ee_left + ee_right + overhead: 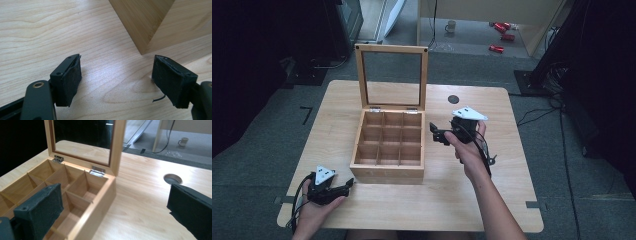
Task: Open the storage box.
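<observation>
A wooden box [387,173] with several empty compartments stands in the middle of the table. Its glass-paned lid [360,75] stands upright at the back. My left gripper [348,187] rests low at the table's front left, held in a hand, pointing right at the box's near-left corner [142,27]. It is open [117,62] with bare tabletop between its pads. My right gripper [437,133] hovers just right of the box, pointing left. It is open [115,190] and holds nothing; the box's right wall [100,207] and hinges lie ahead of it.
The light wooden table [492,200] has a round cable hole [453,99] behind the right gripper. A mug [451,26] and red items [502,27] lie on the floor beyond. Dark equipment and cables flank the table.
</observation>
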